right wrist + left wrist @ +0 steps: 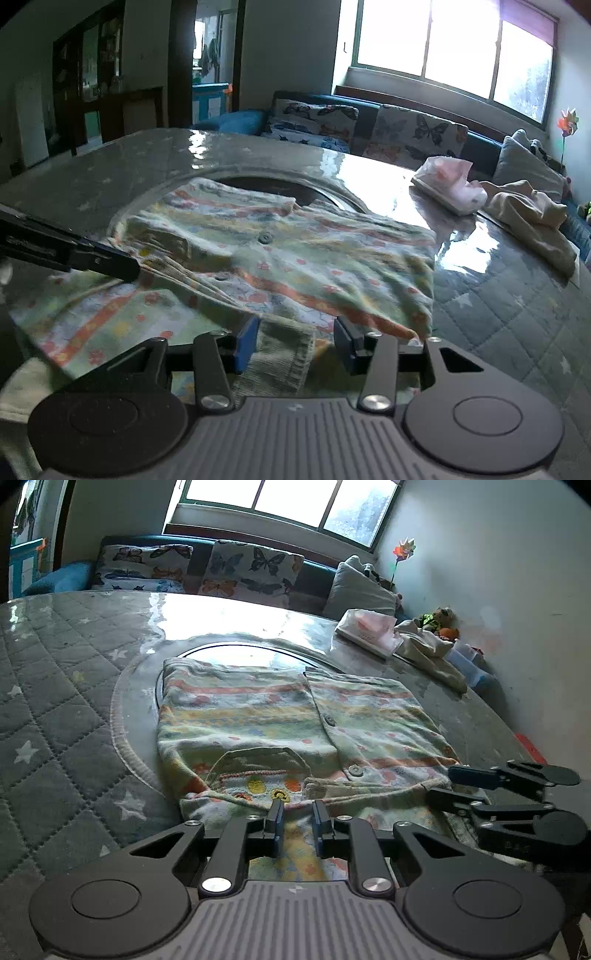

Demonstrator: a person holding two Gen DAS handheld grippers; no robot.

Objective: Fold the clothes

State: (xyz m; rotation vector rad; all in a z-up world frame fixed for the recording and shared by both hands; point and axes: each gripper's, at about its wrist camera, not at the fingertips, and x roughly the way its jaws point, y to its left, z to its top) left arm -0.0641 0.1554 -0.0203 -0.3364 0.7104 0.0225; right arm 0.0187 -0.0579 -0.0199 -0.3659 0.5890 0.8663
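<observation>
Striped garment [280, 716] ahead, hem between jaws

Right tongs [295, 343] parted over patterned garment [295, 258], glossy table [369, 166]

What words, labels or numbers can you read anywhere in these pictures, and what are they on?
None can be read.
The right claw has faint raised marks on its arm, too blurred to read.
The tissue pack shows pink print, no legible letters.
The striped garment has only patterns.
</observation>
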